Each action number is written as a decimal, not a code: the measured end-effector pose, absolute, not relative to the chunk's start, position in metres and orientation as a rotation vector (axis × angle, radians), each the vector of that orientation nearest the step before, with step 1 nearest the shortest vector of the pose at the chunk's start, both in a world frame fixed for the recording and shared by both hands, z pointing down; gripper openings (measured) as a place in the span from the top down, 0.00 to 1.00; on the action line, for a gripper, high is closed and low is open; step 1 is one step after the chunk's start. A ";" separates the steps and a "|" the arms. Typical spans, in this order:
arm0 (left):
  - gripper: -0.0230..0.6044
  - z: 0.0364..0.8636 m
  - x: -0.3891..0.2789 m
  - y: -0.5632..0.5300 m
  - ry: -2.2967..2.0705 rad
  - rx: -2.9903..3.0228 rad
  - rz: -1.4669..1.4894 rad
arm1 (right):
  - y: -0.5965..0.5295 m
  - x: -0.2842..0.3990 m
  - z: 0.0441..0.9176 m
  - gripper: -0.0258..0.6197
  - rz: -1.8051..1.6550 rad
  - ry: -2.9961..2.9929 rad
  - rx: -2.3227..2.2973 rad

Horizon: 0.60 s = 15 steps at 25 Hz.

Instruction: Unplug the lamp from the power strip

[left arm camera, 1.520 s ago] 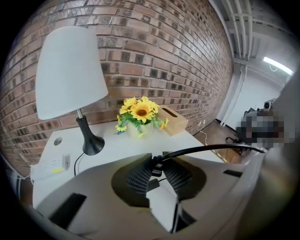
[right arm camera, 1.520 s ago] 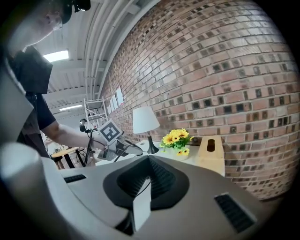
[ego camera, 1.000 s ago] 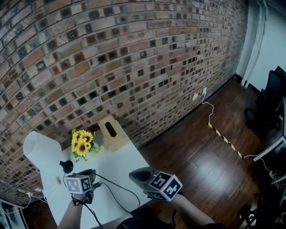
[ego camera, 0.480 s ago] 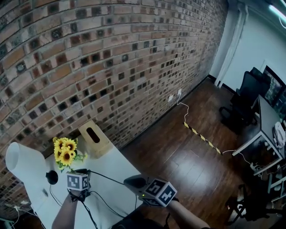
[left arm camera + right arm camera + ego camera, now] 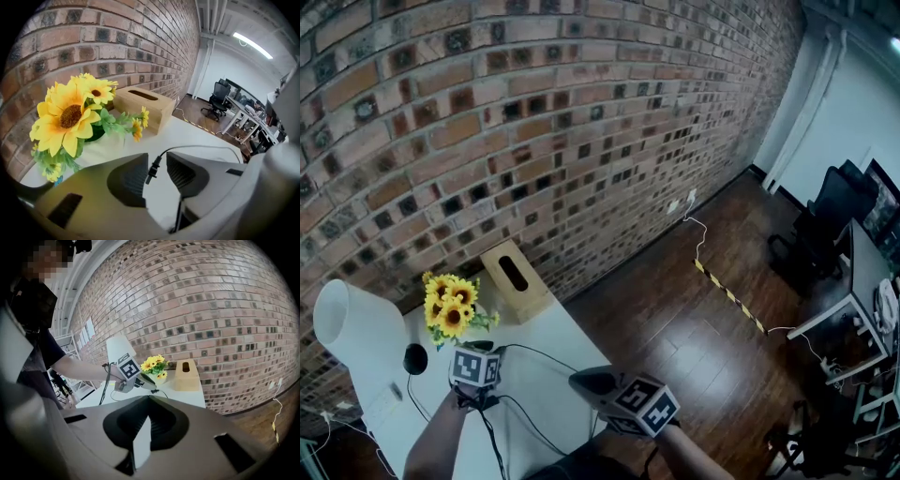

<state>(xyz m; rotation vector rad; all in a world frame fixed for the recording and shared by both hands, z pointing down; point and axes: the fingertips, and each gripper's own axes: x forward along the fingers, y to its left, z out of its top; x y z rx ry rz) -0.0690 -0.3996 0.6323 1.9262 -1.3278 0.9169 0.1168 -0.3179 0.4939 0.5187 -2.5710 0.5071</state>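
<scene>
Both jaws of the left gripper [image 5: 157, 161] are opening, with the lamp plug [image 5: 151, 173] between them and the pads not pressing it; judged a release with the plug already free of the strip. Right gripper [image 5: 149, 399]: clenched, empty, held clear at the table [image 5: 544, 375] edge. Sunflowers [image 5: 70, 117] and tissue box [image 5: 140, 105] stand just beyond the plug. The lamp [image 5: 352, 328] stands further left. Nothing obstructs withdrawal.

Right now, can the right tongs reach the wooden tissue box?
Probably yes. The tissue box sits ahead of the shut right tongs, with only white table between them, though it would take a forward stretch.
</scene>
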 end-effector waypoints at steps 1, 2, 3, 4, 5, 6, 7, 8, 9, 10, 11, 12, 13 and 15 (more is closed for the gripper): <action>0.73 0.631 -0.070 -0.400 -1.324 1.930 0.911 | -0.319 0.115 0.494 0.96 0.504 -2.570 0.516; 0.73 0.629 -0.071 -0.400 -1.321 1.936 0.907 | -0.319 0.113 0.493 0.96 0.503 -2.568 0.513; 0.73 0.628 -0.072 -0.400 -1.319 1.942 0.904 | -0.320 0.111 0.493 0.96 0.502 -2.567 0.511; 0.73 0.627 -0.073 -0.400 -1.318 1.947 0.898 | -0.321 0.108 0.493 0.96 0.500 -2.568 0.510; 0.73 0.626 -0.074 -0.399 -1.319 1.949 0.888 | -0.321 0.105 0.492 0.96 0.496 -2.571 0.508; 0.73 0.625 -0.076 -0.398 -1.320 1.949 0.873 | -0.321 0.102 0.492 0.96 0.493 -2.571 0.502; 0.73 0.624 -0.077 -0.397 -1.322 1.949 0.857 | -0.320 0.099 0.493 0.96 0.491 -2.568 0.492; 0.73 0.622 -0.078 -0.396 -1.324 1.949 0.841 | -0.318 0.096 0.494 0.96 0.491 -2.564 0.480; 0.73 0.621 -0.079 -0.394 -1.326 1.951 0.827 | -0.317 0.093 0.494 0.96 0.490 -2.560 0.467; 0.73 0.619 -0.080 -0.393 -1.328 1.955 0.813 | -0.315 0.089 0.494 0.96 0.488 -2.559 0.456; 0.73 0.617 -0.080 -0.391 -1.329 1.959 0.799 | -0.314 0.086 0.493 0.96 0.485 -2.558 0.445; 0.73 0.615 -0.080 -0.390 -1.329 1.963 0.785 | -0.313 0.084 0.494 0.96 0.482 -2.556 0.436; 0.73 0.613 -0.080 -0.388 -1.330 1.966 0.770 | -0.311 0.082 0.494 0.96 0.479 -2.553 0.429; 0.73 0.610 -0.081 -0.385 -1.332 1.970 0.741 | -0.309 0.078 0.495 0.96 0.472 -2.549 0.417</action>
